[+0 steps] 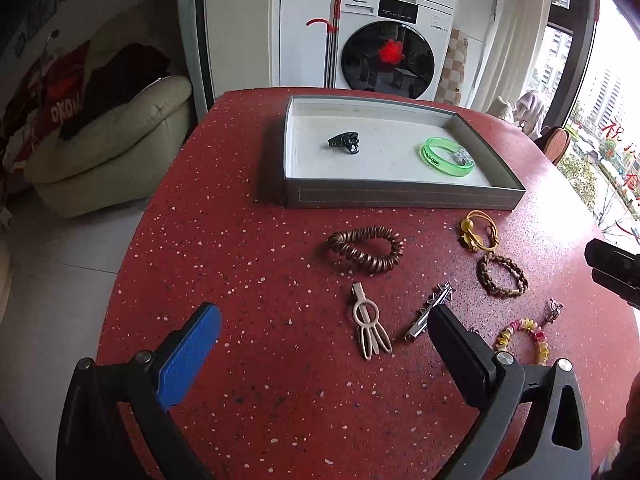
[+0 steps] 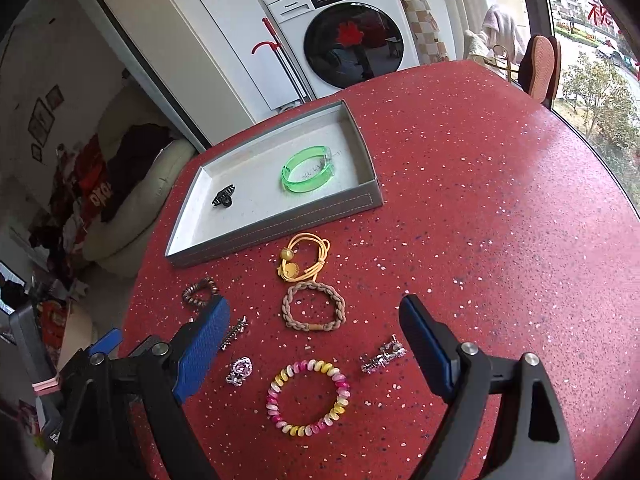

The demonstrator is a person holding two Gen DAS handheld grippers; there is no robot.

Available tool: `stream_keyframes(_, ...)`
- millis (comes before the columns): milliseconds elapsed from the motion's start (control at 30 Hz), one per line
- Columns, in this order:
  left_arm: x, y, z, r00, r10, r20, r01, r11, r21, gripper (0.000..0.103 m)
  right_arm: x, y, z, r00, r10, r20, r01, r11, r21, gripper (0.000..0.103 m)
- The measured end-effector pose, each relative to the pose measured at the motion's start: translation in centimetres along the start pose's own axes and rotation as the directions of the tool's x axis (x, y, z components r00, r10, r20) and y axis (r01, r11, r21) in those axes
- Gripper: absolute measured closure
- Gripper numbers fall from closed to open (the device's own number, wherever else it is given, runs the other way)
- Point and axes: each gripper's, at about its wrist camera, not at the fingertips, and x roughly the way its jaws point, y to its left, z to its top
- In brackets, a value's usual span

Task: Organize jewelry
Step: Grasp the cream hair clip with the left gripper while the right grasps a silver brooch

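Blue-padded left gripper and right gripper both gape wide, empty, above the red table.

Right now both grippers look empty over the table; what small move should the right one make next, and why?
Probably ease the right gripper down over the pink-and-yellow coil bracelet. Its jaws stand open and empty, the bracelet lies flat just below and between the fingers, and only the green bangle and black claw clip sit in the tray.
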Motion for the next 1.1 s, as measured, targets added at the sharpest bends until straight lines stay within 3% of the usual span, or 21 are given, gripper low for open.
stream_keyframes(100, 0.5, 0.2, -0.9, 0.999, 0.002, -0.042, -0.002, 1.0, -0.003, 0.0, 0.1, -1.1, -1.1, 1.0, -0.014, -0.021, 0.014, 1.0, 0.019, 0.014)
stream_keyframes(433, 0.8, 0.8, -2.6, 0.997, 0.013, -0.081, -0.016, 0.999, -0.036, 0.0, 0.2, -3.5, -4.5, 0.986, -0.148, -0.075, 0.149, 0.989, 0.002, 0.014)
stream_keyframes(867, 3.0, -0.1, -0.8, 0.995, 0.041, -0.089, -0.044, 0.998, -0.036, 0.0, 1.4, -4.0, -4.5, 0.972, -0.22, -0.08, 0.223, 0.974, 0.039, 0.015)
stream_keyframes(1100, 4.1, -1.0, -0.4, 0.994, 0.071, -0.083, -0.072, 0.997, 0.0, 0.0, 3.0, -3.0, -4.2, 0.967, -0.24, -0.088, 0.244, 0.969, 0.04, 0.033)
